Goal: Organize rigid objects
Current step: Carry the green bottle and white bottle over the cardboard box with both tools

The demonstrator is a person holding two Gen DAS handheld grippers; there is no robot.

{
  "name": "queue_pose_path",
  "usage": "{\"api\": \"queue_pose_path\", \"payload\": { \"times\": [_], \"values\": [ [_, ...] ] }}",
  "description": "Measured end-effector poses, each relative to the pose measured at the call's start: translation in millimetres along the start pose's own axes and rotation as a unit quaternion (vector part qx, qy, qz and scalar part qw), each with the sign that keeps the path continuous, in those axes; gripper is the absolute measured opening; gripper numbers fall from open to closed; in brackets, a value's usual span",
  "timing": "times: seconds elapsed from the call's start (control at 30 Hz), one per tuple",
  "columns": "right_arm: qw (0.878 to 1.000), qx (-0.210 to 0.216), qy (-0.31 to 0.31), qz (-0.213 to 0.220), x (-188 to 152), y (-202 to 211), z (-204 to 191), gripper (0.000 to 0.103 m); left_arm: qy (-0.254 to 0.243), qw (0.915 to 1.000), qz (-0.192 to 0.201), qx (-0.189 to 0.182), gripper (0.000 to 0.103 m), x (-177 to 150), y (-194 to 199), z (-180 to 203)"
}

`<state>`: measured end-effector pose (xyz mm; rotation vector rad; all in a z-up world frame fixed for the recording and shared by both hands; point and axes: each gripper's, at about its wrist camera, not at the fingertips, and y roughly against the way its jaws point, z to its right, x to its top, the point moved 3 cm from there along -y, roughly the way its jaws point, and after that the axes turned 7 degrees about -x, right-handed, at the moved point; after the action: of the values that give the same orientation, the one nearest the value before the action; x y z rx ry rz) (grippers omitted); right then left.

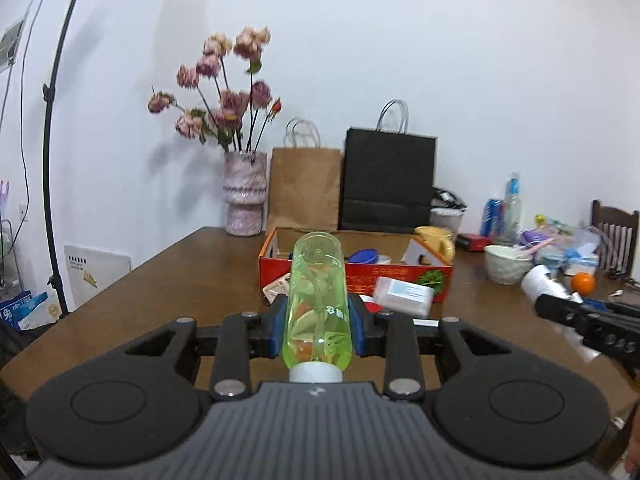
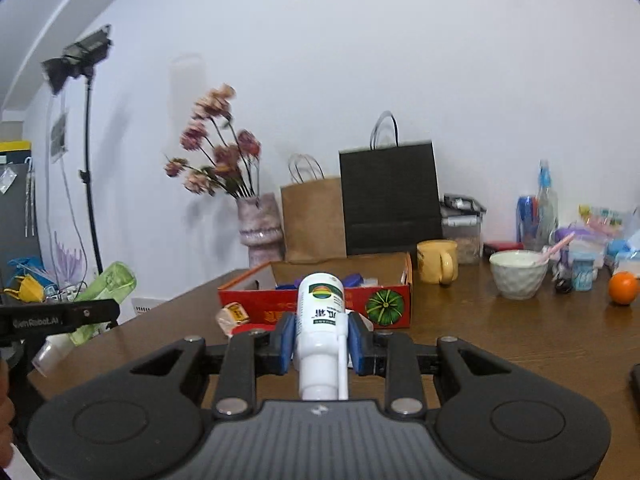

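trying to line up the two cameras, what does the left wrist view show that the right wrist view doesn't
Only the left wrist view: the left gripper from behind, shut on the green bottle, and a dark wooden chair at the right edge.

Only the right wrist view: the right gripper from behind, shut on the white bottle, and the lamp head on its stand.

Both: the red box, yellow mug, white bowl, orange, flower vase, brown and black paper bags.
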<state>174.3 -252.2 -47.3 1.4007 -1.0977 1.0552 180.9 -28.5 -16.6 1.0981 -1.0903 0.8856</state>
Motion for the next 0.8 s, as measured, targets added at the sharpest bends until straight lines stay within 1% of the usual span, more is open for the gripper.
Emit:
{"api": "queue_pose_path", "payload": {
  "times": [0.13,0.23,0.33,0.43,0.6,0.8],
  "values": [
    [1.000,-0.001,0.007,0.005,-11,32,-11,0.027,-0.005,1.0000,0.008,0.001,0.031,-9,31,8],
    [1.000,0.005,-0.001,0.006,-15,45,-16,0.027,-0.002,0.9999,0.011,0.000,0.031,-10,40,10],
    [1.000,0.010,0.008,0.012,-18,55,-22,0.027,-0.007,0.9998,0.020,-0.005,0.031,-9,46,13],
    [1.000,0.012,0.016,0.007,-21,53,-26,0.027,-0.005,0.9998,0.014,-0.015,0.031,-11,44,14],
    [1.000,0.013,0.012,0.004,-21,47,-27,0.027,-0.004,0.9999,0.003,-0.015,0.031,-14,35,13],
    [1.000,0.011,0.009,0.002,-6,21,-20,0.027,-0.008,0.9998,0.006,-0.017,0.031,-5,11,13]
  ]
}}
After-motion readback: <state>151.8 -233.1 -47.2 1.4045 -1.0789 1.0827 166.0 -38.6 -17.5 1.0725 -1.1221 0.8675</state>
